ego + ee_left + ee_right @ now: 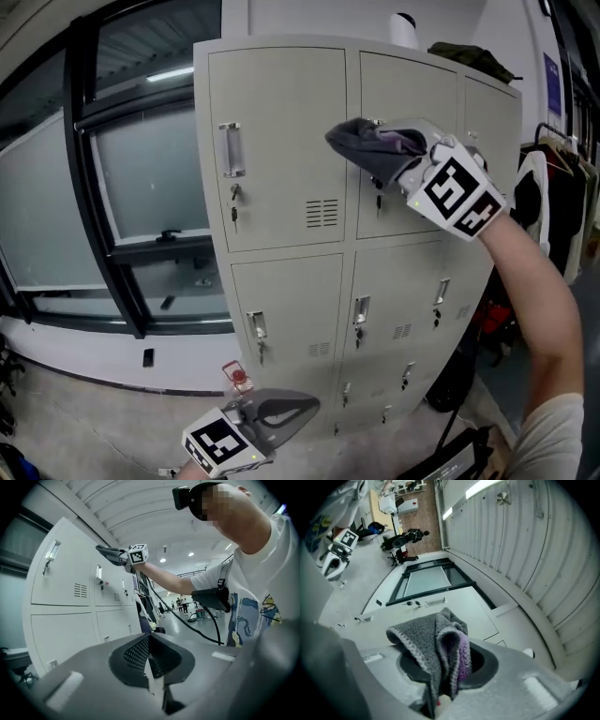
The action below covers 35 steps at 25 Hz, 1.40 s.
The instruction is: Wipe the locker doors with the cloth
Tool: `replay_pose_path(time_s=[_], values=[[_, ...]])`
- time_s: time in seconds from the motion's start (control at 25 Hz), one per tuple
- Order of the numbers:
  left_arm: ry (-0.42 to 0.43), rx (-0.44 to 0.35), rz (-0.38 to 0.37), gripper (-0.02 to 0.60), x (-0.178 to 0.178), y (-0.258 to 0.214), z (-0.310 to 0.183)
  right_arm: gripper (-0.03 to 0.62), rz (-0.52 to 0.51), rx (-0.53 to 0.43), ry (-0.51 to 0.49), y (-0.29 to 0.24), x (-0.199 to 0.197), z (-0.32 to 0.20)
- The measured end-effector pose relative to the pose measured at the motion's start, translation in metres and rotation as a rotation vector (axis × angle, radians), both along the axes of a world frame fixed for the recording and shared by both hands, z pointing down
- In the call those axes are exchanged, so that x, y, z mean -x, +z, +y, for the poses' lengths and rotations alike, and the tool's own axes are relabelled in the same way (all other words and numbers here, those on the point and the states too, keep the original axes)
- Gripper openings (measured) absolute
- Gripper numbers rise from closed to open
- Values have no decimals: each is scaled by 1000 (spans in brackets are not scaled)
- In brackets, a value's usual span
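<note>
A bank of pale grey locker doors [281,141] fills the head view. My right gripper [386,159] is raised to the top middle door and is shut on a grey cloth [370,145] with a purple inner fold, bunched against that door by its handle and lock. In the right gripper view the cloth [440,644] hangs folded between the jaws of the right gripper [443,672]. My left gripper [305,408] hangs low in front of the bottom doors, shut and holding nothing. The left gripper [149,656] shows its pads pressed together, with the cloth [110,555] far above.
A dark-framed window [141,187] runs along the wall left of the lockers. Clothes hang on a rack [558,197] at the right. A white roll [403,28] and a dark bag [473,58] sit on the locker top. Keys [234,199] hang in several locks.
</note>
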<state>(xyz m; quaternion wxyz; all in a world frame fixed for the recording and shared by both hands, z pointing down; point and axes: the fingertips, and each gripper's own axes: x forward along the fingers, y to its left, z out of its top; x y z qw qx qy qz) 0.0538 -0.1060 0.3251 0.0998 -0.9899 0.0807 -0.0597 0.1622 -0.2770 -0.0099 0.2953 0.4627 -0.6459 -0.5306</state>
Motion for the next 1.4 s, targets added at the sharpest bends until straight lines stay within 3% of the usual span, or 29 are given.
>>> replay_pose_path(time_s=[0.16, 0.36, 0.52, 0.76, 1.08, 1.4], values=[[46, -17, 7, 3, -17, -10, -21, 91, 78, -106, 76, -70, 4, -40], [50, 4, 48, 3, -38, -20, -43, 91, 126, -150, 114, -140, 10, -71], [36, 2, 53, 3, -49, -22, -56, 91, 146, -175, 106, -164, 20, -88], [45, 21, 38, 3, -68, -11, -55, 91, 190, -151, 117, -149, 21, -116], [19, 43, 48, 3, -68, -10, -64, 89, 205, -147, 83, -104, 21, -118], [7, 40, 36, 3, -63, -7, -67, 89, 239, -156, 108, -54, 17, -119]])
